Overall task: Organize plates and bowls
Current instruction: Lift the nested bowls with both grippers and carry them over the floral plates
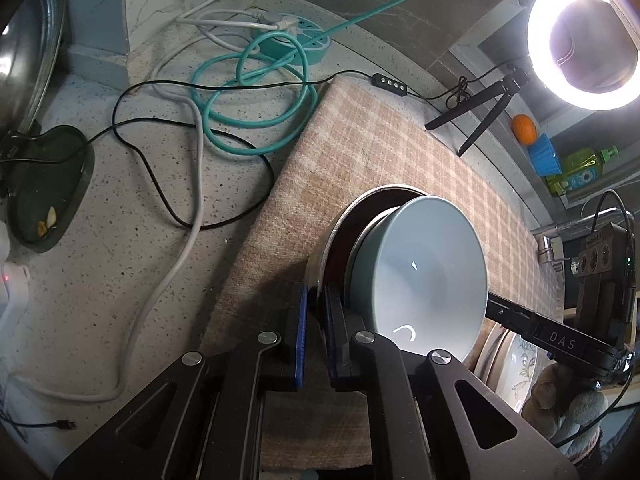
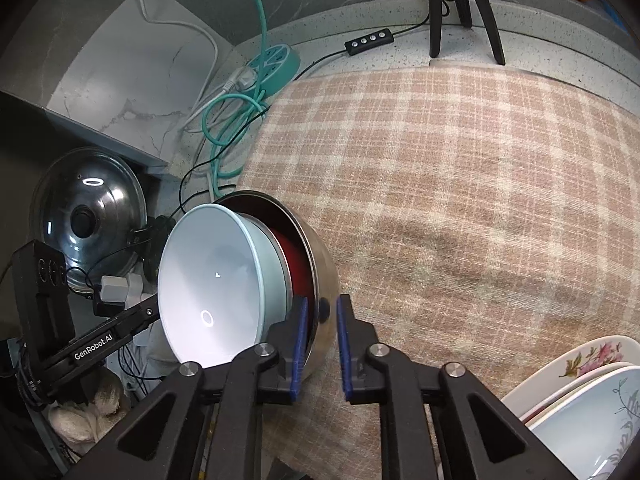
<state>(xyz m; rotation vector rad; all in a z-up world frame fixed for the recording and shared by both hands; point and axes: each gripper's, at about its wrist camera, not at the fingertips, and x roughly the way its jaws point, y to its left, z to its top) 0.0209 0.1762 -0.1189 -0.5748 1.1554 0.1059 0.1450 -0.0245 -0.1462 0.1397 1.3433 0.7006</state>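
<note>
Both grippers, left gripper [image 1: 316, 332] and right gripper [image 2: 322, 346], pinch the metal bowl's [image 2: 324, 264] rim. Blue bowl [image 2: 208, 276] sits inside. Next, carry the stack near the plates [image 2: 592, 400].

The red bowl [image 2: 294, 266] is mostly hidden behind the pale blue bowl [image 2: 208, 280]; the floral plates [image 2: 592, 400] are cut off by the frame edge

plaid cloth [image 2: 460, 184] open, cables [image 1: 240, 92] cluttering counter
</note>
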